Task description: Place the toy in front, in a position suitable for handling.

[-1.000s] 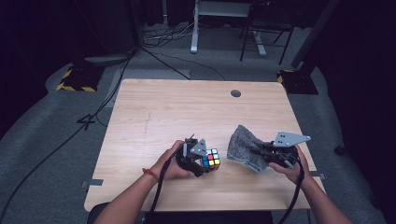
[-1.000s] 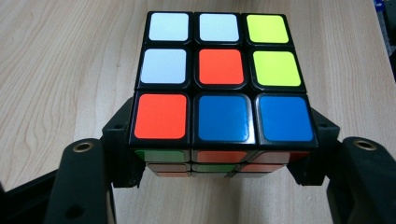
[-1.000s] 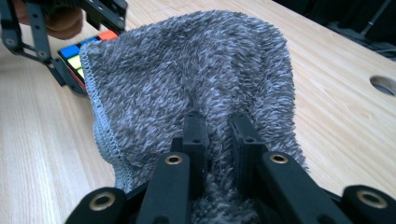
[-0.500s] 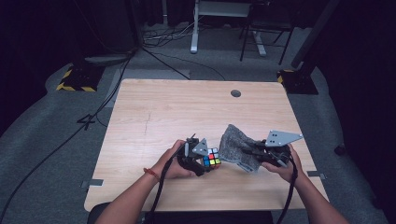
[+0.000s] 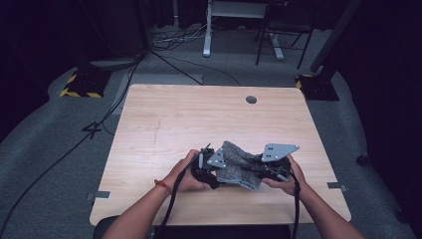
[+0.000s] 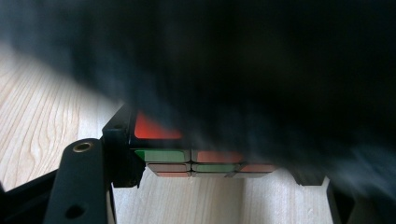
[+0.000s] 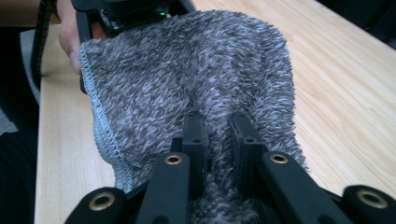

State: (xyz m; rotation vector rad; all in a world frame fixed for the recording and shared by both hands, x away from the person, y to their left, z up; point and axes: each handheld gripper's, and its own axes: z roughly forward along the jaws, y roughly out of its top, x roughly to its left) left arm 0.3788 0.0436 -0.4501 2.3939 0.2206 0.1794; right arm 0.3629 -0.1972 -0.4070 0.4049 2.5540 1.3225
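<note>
While the right claw (image 7: 217, 128) pinched a fold of the grey cloth (image 7: 196, 70) over the puzzle cube (image 6: 196, 161) clamped between the left claw (image 5: 211, 169) jaws, a hard wipe risked twisting the cube loose onto the tabletop (image 5: 199, 119).

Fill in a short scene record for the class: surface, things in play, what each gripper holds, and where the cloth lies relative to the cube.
surface: wooden table
things: cube, grey cloth
left gripper: shut on cube, just above the table
right gripper: shut on cloth, a fold pinched between its jaws
cloth and cube: cloth draped over the cube's top, hiding it in the high view
</note>
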